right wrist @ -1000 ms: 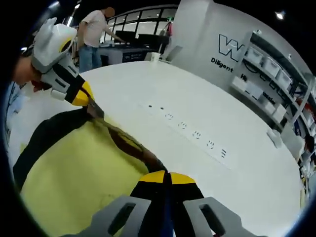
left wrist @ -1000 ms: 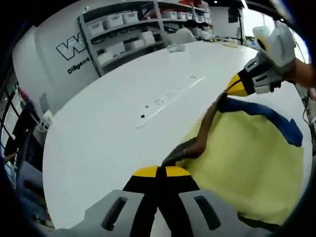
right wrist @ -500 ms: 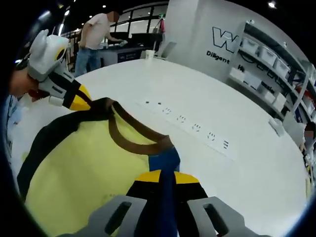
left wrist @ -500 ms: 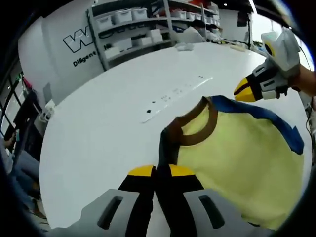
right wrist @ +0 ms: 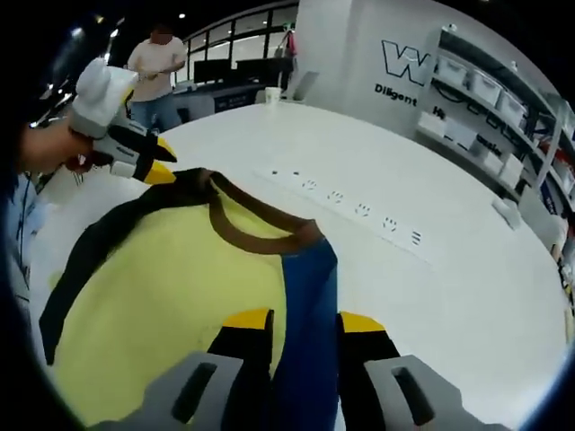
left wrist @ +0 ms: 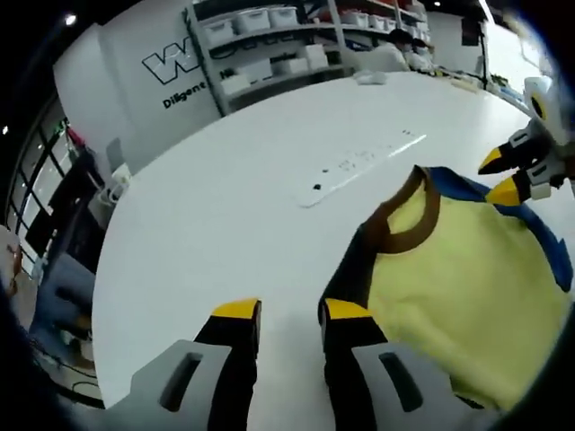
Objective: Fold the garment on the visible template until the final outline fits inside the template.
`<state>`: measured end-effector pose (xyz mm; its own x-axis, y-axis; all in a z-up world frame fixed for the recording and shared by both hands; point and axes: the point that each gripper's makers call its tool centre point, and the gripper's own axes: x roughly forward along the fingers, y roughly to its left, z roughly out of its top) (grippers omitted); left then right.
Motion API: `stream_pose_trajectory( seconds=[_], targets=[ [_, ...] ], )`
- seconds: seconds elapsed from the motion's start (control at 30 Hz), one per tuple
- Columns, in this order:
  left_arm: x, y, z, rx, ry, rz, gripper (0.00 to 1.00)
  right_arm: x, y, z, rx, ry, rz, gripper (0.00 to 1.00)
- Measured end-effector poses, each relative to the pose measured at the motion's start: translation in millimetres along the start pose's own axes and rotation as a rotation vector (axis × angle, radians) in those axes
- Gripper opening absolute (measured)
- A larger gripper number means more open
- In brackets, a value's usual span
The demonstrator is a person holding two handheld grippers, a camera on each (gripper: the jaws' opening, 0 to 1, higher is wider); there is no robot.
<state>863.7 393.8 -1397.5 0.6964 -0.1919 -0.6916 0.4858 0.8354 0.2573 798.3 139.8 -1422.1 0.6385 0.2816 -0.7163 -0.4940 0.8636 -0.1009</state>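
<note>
A yellow shirt [left wrist: 454,269] with a brown collar [left wrist: 415,229] lies spread flat on the white table [left wrist: 225,206]. One shoulder is dark [left wrist: 350,269], the other blue [left wrist: 539,238]. My left gripper [left wrist: 292,312] is open, and the dark shoulder lies just past its right jaw. In the right gripper view the shirt [right wrist: 171,287] lies ahead, and my right gripper [right wrist: 304,321] stands open with the blue shoulder [right wrist: 307,287] running between its jaws. The right gripper [left wrist: 501,175] is open over the blue shoulder. The left gripper [right wrist: 162,160] is open at the dark shoulder [right wrist: 99,238].
A strip of sockets [right wrist: 359,211] is set into the table beyond the collar. Shelves with white bins [left wrist: 269,54] stand against the far wall. A person [right wrist: 154,67] stands at a counter in the background. Bare table surrounds the shirt.
Both grippers were shut on the shirt's shoulders, pulling the neckline taut. They lowered it, opened and let go. The shirt now lies flat with the collar rounded.
</note>
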Motion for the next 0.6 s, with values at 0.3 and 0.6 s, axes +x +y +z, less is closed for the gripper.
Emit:
stream_pose_trajectory(
  seconds=[0.3,0.6],
  targets=[
    [-8,-8.0,4.8,0.019,-0.024,-0.041,0.29,-16,0,-16.9,0.016,0.002,0.006,0.27],
    [-32,-12.9,7.0,-0.006,-0.081,-0.085,0.27,-31,-2,-29.6,0.012,-0.006,0.007,0.30]
  ],
)
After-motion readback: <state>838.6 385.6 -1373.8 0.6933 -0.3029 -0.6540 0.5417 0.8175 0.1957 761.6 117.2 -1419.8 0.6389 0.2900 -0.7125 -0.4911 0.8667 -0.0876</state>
